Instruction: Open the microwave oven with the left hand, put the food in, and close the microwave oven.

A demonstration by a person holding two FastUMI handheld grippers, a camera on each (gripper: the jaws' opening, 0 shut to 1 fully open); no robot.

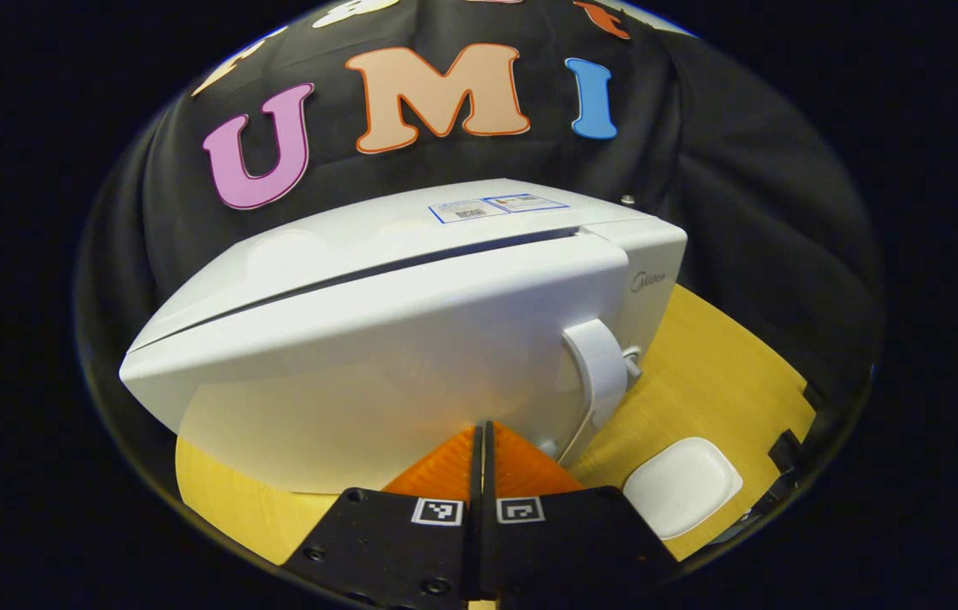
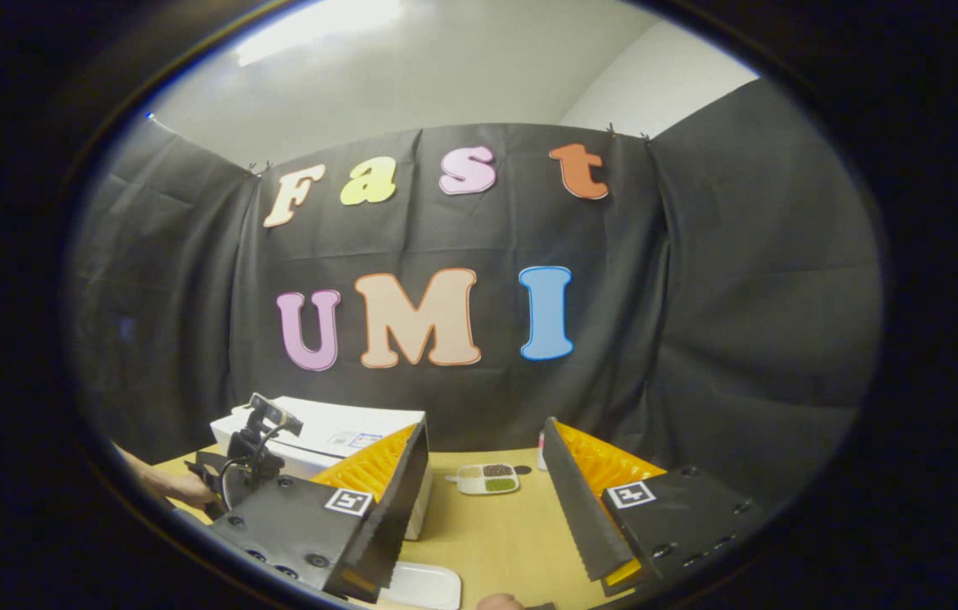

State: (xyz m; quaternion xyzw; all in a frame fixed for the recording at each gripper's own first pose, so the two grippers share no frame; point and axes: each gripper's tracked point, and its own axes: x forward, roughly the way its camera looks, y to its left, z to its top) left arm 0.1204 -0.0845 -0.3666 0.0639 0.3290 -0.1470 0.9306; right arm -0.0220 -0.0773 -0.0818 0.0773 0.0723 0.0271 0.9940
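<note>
My left gripper (image 1: pixel 484 440) is pressed closed, empty, just before the shut microwave (image 1: pixel 411 339) door near its handle (image 1: pixel 601 373); my right gripper (image 2: pixel 479 500) gapes wide, empty, food tray (image 2: pixel 489 479) beyond on the table (image 2: pixel 487 534)

One microwave (image 1: pixel 411 339), one white dish (image 1: pixel 682 487), one divided food tray (image 2: pixel 488 479), one table (image 1: pixel 716 381)

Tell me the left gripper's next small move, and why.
Probably open the left gripper and ease it right and forward toward the handle. Its fingers are pressed together with nothing between them, just in front of the microwave, whose door looks closed. The handle sits a little to the right of the fingertips, so it must be gripped before the door can be pulled.
</note>
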